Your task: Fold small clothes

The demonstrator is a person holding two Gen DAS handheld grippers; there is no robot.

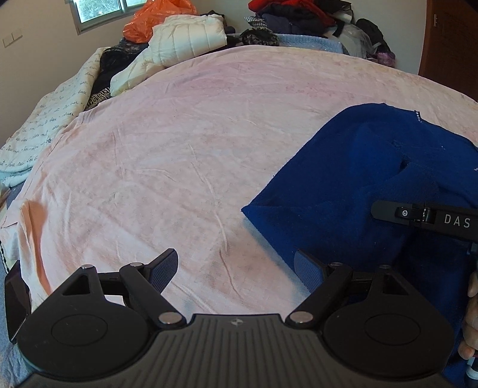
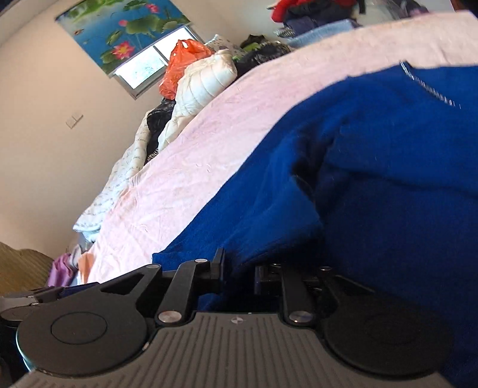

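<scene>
One blue garment (image 1: 358,185), two hand-held grippers

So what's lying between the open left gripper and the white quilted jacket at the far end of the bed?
Only bare pink blanket, creased, in the left wrist view. Nothing sits between the left gripper and the white quilted jacket.

1. This is a bedroom in a home: a wide bed (image 1: 185,125) covered with a pink blanket fills most of both views.
2. Bedding and clothes are heaped along its far edge: a white quilted duvet (image 1: 185,37), an orange plastic bag (image 1: 155,21) and a pile of dark and red clothes (image 1: 298,15).
3. A window (image 2: 149,62) with a lotus-print roller blind (image 2: 125,29), a wall switch (image 2: 74,121) and a wooden door (image 1: 451,38) complete the room.
</scene>
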